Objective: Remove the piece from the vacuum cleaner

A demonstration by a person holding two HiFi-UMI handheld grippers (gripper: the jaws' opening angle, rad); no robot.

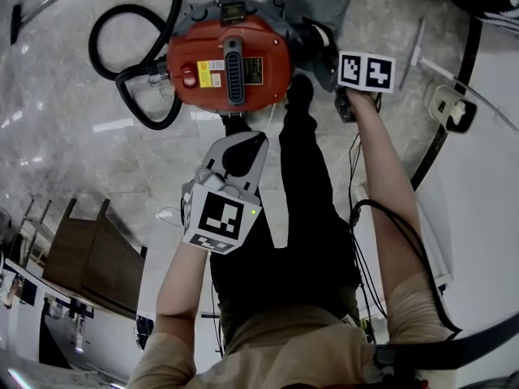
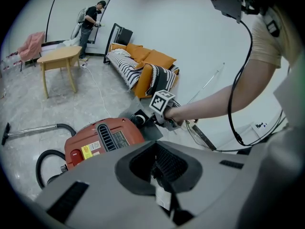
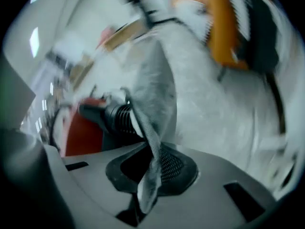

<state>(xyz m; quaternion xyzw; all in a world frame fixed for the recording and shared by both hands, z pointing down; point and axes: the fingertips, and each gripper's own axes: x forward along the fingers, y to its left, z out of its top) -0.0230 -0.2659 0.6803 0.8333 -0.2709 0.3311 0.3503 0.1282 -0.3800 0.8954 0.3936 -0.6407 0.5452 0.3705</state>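
— Grey cloth, is that the piece?
— Yes. The grey cloth piece (image 1: 318, 5) is soft and creased, a limp sheet with a folded edge. It sits at the far right end of the red vacuum cleaner (image 1: 231, 51), which stands on the pale marble floor (image 1: 81, 160).
— Is it off the machine?
— I cannot tell. In the right gripper view it runs up from the jaws beside a black ribbed neck (image 3: 119, 116) on the cleaner. Blur hides whether it is attached there.
— Who has it?
— The right gripper (image 3: 147, 187). Its jaws are pinched onto a fold of the cloth, which stands edge-on between the pads.
— And the arm?
— The right forearm (image 1: 389, 193) is stretched well forward, nearly straight, with a black cable (image 1: 357, 217) trailing alongside it. The gripper's marker cube sits just right of the cleaner.
— The other hand?
— The left gripper (image 2: 163, 182) hangs near the cleaner's near side, tilted downward toward it, on a bent arm. Its jaws are together.
— The hose?
— The black hose (image 1: 122, 63) loops on the floor at the cleaner's left.
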